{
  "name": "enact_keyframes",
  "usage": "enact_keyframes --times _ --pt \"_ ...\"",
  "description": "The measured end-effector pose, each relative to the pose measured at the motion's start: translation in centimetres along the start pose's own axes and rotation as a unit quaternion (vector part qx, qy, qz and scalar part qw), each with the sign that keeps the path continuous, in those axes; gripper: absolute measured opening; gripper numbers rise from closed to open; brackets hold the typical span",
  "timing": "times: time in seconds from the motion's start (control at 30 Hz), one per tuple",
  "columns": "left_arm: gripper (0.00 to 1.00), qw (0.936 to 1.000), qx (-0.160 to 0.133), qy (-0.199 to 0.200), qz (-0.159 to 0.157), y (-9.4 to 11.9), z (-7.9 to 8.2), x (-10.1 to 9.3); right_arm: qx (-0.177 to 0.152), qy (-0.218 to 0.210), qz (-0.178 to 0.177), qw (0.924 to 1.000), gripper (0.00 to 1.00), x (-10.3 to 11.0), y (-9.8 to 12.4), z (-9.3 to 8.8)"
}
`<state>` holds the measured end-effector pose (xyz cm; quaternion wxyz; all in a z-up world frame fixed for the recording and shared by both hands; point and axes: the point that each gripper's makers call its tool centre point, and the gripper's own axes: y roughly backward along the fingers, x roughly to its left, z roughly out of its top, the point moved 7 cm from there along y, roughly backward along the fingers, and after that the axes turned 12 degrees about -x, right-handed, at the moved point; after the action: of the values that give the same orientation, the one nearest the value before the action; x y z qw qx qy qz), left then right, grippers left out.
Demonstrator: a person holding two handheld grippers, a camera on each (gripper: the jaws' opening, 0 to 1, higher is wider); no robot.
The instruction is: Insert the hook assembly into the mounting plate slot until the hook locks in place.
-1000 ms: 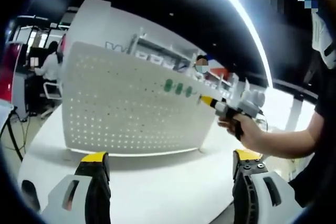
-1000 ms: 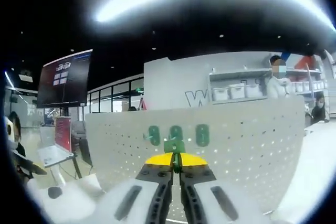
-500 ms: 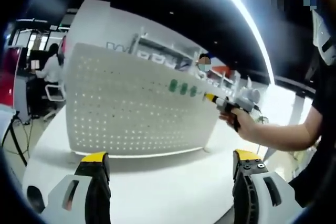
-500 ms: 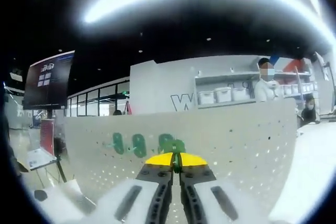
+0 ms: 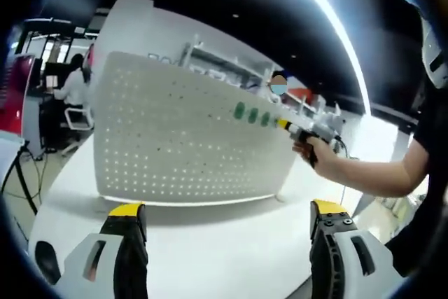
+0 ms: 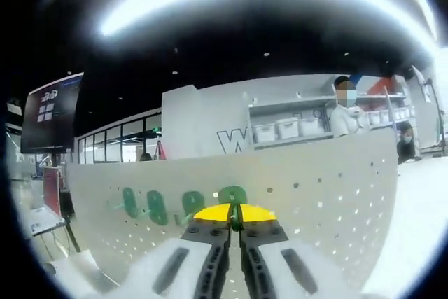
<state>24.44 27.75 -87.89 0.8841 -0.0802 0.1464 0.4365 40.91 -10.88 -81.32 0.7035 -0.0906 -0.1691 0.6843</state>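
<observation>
A white pegboard plate (image 5: pixel 175 138) stands upright on a white table (image 5: pixel 210 257). Three green hooks (image 5: pixel 253 115) sit in a row near its top right. Just right of them my right gripper (image 5: pixel 285 125), held by a hand (image 5: pixel 325 157), has its yellow tips against the board. In the right gripper view that gripper (image 6: pixel 234 213) is shut on a green hook (image 6: pixel 233 194), which is pressed to the pegboard (image 6: pixel 315 194); the mounted hooks (image 6: pixel 155 206) lie to its left. My left gripper (image 5: pixel 227 209) is open over the table, short of the board.
A person's forearm (image 5: pixel 378 173) reaches in from the right of the left gripper view. A seated person (image 5: pixel 73 89) is far left behind the board. Behind the board are shelves with bins (image 6: pixel 280 129), a standing person (image 6: pixel 343 113) and a wall screen (image 6: pixel 49 110).
My right gripper has carried the green hook rightward along the board, past the three mounted hooks, and closer to its surface. The left gripper has stayed open and nearly still.
</observation>
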Motion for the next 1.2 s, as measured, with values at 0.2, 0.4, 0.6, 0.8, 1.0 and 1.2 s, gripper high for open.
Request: enact_keyframes --times 0.2,0.4,0.6,0.8,1.0,1.2 --pt "0.98 1.0000 0.000 0.003 0.003 0.0 0.0 0.2 -0.002 -0.005 -0.007 1.0000 0.00 0.0 0.0 0.2" --pt "0.98 1.0000 0.001 0.003 0.003 -0.1 0.0 0.3 -0.005 -0.005 -0.006 1.0000 0.00 -0.1 -0.1 0.2" --pt "0.97 1.0000 0.003 0.000 0.001 -0.2 0.0 0.3 -0.012 -0.010 -0.009 0.9998 0.00 -0.1 -0.1 0.0" --pt "0.97 1.0000 0.003 -0.002 0.003 0.0 0.3 0.6 -0.025 -0.023 -0.017 0.9993 0.00 -0.2 -0.1 -0.3" --pt "0.97 1.0000 0.004 -0.002 0.008 0.2 0.3 0.9 -0.026 -0.020 -0.018 0.9993 0.00 -0.3 -0.3 -0.7" --pt "0.97 1.0000 0.006 -0.002 0.007 0.0 0.1 0.8 -0.031 -0.020 -0.022 0.9991 0.00 -0.2 -0.3 -0.9"
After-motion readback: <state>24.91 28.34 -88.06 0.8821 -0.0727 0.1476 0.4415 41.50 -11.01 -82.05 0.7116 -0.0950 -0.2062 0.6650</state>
